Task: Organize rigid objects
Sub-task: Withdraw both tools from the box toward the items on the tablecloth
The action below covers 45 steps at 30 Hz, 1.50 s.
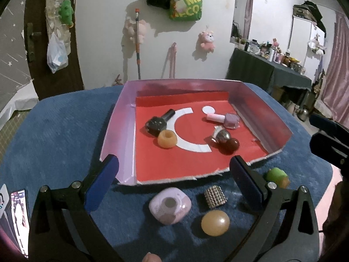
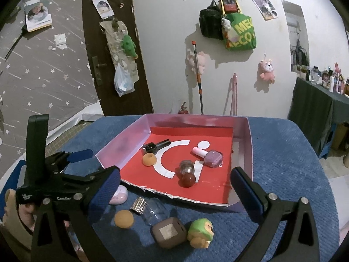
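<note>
A shallow pink-walled box [image 1: 118, 118] [image 2: 249, 144] with a red floor holds a black nail polish bottle [image 1: 160, 122] [image 2: 156, 146], an orange ring [image 1: 166, 139] [image 2: 149, 159], a lilac polish bottle [image 1: 224, 119] [image 2: 208, 155] and a dark red bottle [image 1: 224, 140] [image 2: 187, 173]. On the blue cloth in front lie a lilac case [image 1: 170, 205] [image 2: 118, 194], a studded bottle [image 1: 214, 196] [image 2: 148, 209], an orange ball [image 1: 215, 222] [image 2: 124, 218], a brown case [image 2: 169, 232] and a green toy [image 1: 277, 177] [image 2: 200, 232]. My left gripper [image 1: 174, 174] is open above them. My right gripper [image 2: 175, 187] is open, empty.
The blue cloth [image 1: 65, 131] covers the round table. A phone [image 1: 19, 218] lies at the left edge. A dark table with bottles [image 1: 270, 65] stands by the back wall. The left gripper shows in the right wrist view [image 2: 79, 155].
</note>
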### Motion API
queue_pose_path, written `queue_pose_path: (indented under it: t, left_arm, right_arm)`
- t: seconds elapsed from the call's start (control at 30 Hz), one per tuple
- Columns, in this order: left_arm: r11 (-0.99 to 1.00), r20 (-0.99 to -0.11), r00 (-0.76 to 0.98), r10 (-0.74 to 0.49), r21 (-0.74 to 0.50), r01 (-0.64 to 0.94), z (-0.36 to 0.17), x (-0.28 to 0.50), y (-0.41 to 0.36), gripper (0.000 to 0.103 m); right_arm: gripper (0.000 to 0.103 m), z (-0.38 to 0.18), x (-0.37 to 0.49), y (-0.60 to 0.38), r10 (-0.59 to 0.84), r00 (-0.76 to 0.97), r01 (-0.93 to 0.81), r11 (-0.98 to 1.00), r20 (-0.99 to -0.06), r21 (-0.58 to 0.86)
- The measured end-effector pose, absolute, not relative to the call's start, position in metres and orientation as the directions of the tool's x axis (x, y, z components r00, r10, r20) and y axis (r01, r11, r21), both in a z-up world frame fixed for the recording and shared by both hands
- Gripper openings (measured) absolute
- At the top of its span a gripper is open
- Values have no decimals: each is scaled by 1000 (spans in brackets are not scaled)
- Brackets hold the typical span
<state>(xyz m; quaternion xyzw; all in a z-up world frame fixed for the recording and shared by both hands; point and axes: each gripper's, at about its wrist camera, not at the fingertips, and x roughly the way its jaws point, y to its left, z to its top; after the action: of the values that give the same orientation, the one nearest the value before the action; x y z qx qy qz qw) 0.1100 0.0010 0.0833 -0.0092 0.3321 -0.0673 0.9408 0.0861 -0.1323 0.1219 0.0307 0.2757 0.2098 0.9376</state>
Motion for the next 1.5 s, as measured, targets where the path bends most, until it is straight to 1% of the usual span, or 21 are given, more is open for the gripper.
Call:
queue_pose_path:
  t: [0.3, 0.5, 0.73, 1.1, 1.33, 1.5]
  left_arm:
    - [985, -647, 742, -174, -99, 145, 74, 97, 1, 103]
    - [985, -641, 748, -173, -89, 151, 71, 86, 1, 103]
    - [983, -664, 726, -180, -106, 147, 63, 82, 3, 103]
    - [985, -704, 690, -170, -103, 138, 45, 78, 3, 103]
    - [983, -717, 674, -181, -126, 130, 38, 77, 6, 103]
    - [986, -725, 669, -165, -120, 112, 32, 78, 9, 103]
  right_arm:
    - [103, 119, 70, -130, 402, 767, -378, 913, -500, 154]
    - [103, 115, 61, -129, 397, 767, -376, 915, -504, 148]
    - [103, 104, 51, -128, 375, 767, -360, 923, -521, 134]
    - [103, 78, 46, -132, 354, 743, -330, 932, -569, 148]
    - [103, 65, 46, -133, 355, 719, -323, 932, -597, 165]
    - [102, 54, 48, -136, 340, 707, -300, 938, -620, 172]
